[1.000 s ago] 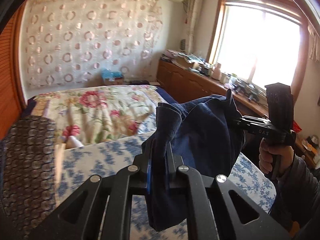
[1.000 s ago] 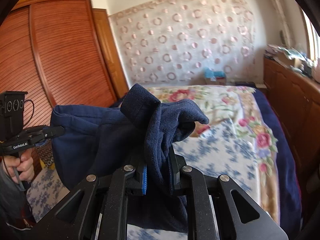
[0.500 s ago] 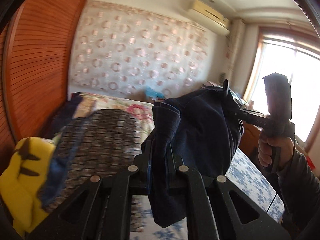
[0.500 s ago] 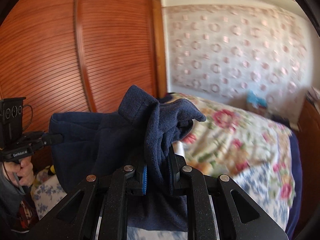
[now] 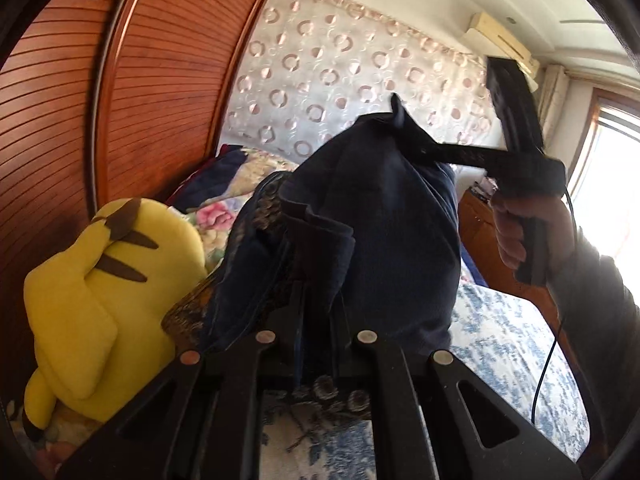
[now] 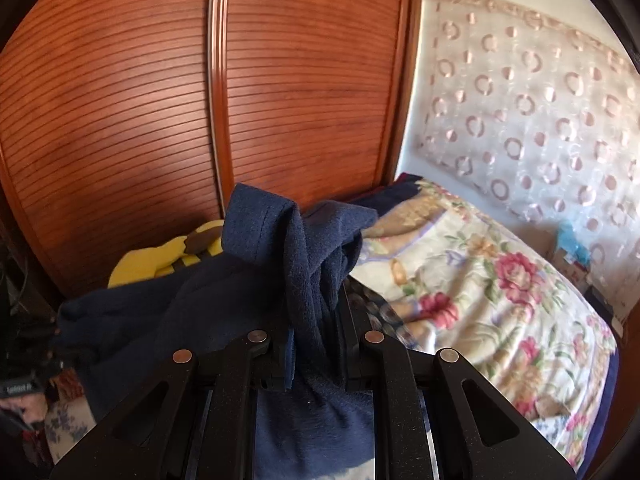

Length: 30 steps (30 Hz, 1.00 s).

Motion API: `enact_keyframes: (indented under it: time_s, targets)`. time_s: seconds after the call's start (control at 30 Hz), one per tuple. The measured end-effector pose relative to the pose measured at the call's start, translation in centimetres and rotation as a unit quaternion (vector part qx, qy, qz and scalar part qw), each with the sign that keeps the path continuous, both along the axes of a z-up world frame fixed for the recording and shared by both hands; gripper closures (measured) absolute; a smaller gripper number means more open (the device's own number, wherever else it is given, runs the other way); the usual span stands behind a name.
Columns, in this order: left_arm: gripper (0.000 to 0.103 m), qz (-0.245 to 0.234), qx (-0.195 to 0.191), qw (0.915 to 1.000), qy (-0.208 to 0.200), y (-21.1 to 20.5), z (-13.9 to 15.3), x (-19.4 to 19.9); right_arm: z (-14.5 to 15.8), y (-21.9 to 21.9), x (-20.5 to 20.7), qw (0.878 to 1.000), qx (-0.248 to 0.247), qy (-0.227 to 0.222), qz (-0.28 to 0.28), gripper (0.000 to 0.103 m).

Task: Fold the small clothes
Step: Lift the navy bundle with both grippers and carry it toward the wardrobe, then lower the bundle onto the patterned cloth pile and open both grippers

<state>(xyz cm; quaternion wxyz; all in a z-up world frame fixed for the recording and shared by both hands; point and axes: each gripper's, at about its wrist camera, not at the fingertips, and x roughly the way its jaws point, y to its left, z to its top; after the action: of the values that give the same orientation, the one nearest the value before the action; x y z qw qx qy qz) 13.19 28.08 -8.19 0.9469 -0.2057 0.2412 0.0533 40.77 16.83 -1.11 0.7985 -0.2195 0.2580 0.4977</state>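
Between the two grippers, above the near edge of the bed (image 6: 500, 320), a navy fleece garment (image 5: 384, 216) hangs slack and bunched; it is held in the air and I judge the folding barely started, with spreading flat and every fold left. Nearest, the left gripper (image 5: 316, 320) has its jaws nearly closed on one bunched edge. The right gripper (image 6: 316, 344) pinches another thick wad of the same cloth, jaws almost together. Both tools tilt downward. A hand (image 5: 528, 232) grips the right tool's handle. Beyond, a yellow plush toy (image 5: 104, 292) lies by the bed's left edge against a slatted wooden wardrobe (image 6: 200, 100).
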Motion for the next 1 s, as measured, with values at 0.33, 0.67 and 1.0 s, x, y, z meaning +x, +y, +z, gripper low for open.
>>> enact_keyframes:
  time_s: [0.33, 0.67, 1.0]
  targets:
    - [0.096, 0.008, -0.012, 0.9997, 0.021, 0.9, -1.1, 1.0, -1.6, 0.0, 3.1, 0.998, -0.018, 0.002, -0.061, 0.056]
    - [0.095, 0.012, 0.007, 0.9993, 0.034, 0.5, -0.4, 1.1, -4.4, -2.8, -3.1, 1.0, 0.007, 0.03, 0.004, 0.055]
    - [0.094, 0.021, 0.069, 0.9961, 0.049, -1.1, 1.1, 0.4, -7.7, -3.1, -4.3, 0.999, 0.012, 0.008, -0.033, 0.054]
